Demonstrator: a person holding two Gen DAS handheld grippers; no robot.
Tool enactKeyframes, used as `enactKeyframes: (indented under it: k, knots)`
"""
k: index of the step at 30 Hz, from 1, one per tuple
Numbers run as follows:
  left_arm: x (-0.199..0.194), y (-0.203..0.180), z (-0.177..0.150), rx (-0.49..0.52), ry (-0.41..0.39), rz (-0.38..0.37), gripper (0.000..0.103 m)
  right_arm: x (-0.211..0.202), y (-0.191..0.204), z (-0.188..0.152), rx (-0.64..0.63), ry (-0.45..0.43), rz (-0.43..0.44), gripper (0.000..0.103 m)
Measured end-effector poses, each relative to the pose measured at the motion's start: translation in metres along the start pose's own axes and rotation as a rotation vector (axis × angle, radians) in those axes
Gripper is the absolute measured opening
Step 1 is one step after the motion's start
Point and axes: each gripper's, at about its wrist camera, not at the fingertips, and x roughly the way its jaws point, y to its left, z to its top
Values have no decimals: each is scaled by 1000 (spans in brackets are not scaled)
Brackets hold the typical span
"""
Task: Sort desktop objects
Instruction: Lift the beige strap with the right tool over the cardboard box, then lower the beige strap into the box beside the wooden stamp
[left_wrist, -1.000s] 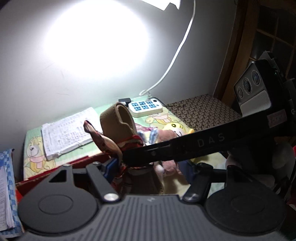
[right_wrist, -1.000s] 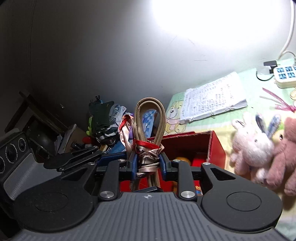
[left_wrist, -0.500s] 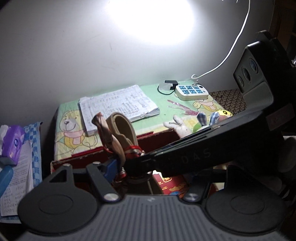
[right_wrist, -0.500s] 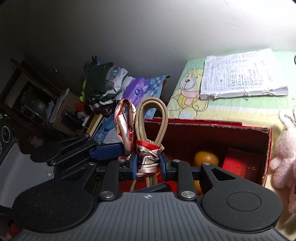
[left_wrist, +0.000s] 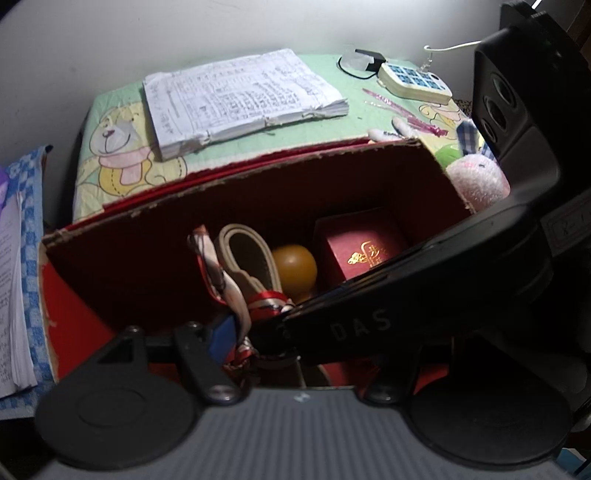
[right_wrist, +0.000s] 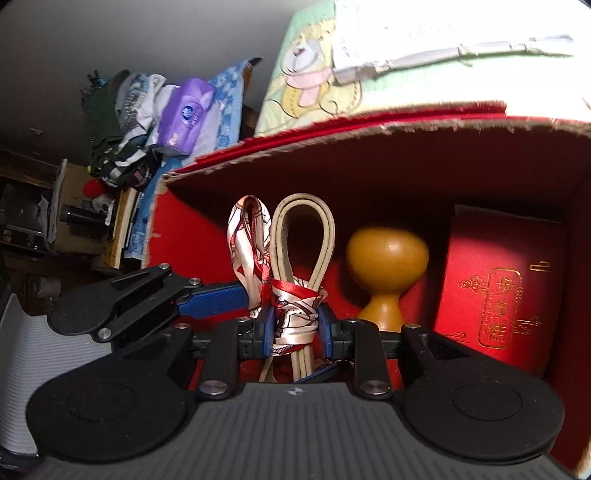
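Tan strap bundle (right_wrist: 295, 291) over red box (right_wrist: 369, 127)

Left tongs (left_wrist: 255, 332) are sitting low at the near edge of the open red cardboard box (left_wrist: 258, 184), with the beige strap loop tied with a patterned scarf (left_wrist: 240, 269) right at their tips. The other tongs' black arm (left_wrist: 406, 295) crosses over from the right. Just past the loop: an orange gourd (left_wrist: 295, 267), then a small red gift box (left_wrist: 364, 251). Well beyond the box, a stack of handwritten pages (left_wrist: 236, 96).
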Motion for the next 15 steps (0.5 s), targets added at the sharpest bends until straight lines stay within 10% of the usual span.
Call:
enactKeyframes:
  k: [15]
  knots:
    - [36,5,-1,27,125,8,65,22,-9,-2,23,53,-128,27]
